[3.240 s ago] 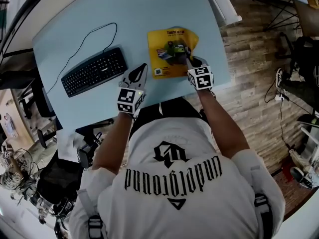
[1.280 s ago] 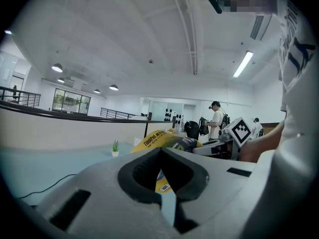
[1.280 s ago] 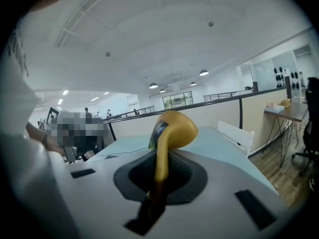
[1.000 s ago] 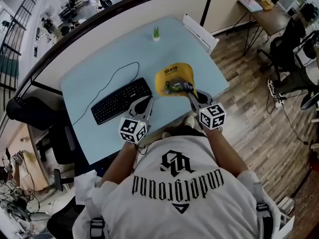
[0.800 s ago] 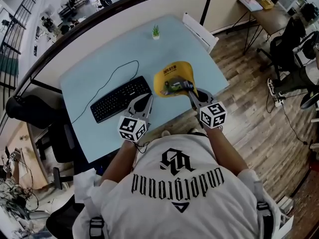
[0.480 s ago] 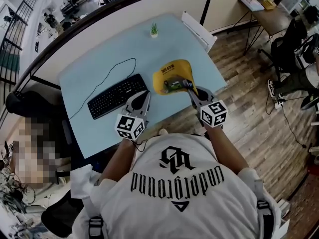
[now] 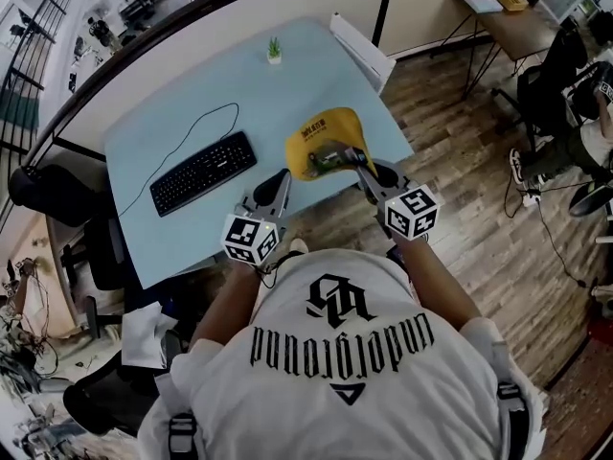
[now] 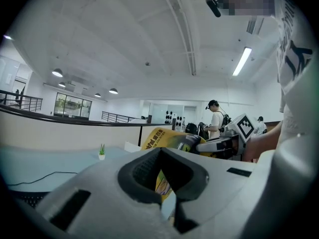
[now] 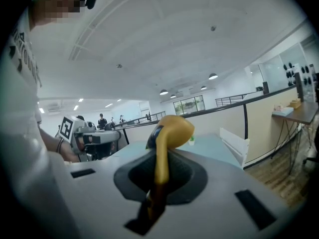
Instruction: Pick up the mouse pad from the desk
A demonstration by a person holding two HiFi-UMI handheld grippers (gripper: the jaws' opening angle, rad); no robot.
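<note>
Right gripper view is showing the right gripper point(image 7: 367, 172) pinching the floppy yellow printed mouse pad point(image 9: 172, 126), apparently lifted over the pale blue desk's point(image 7: 316, 80) 4 o'clock corner. At its 9 o'clock, the left gripper point(image 7: 280, 180) is staying pressed together, empty. The pickup looks nearly done. The next move is raising the pad clear.

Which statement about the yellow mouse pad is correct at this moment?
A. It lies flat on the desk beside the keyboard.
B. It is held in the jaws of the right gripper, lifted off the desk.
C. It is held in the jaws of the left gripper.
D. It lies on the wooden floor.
B: the right gripper has its jaws closed on the edge of the mouse pad, which curls up above the desk.
</note>
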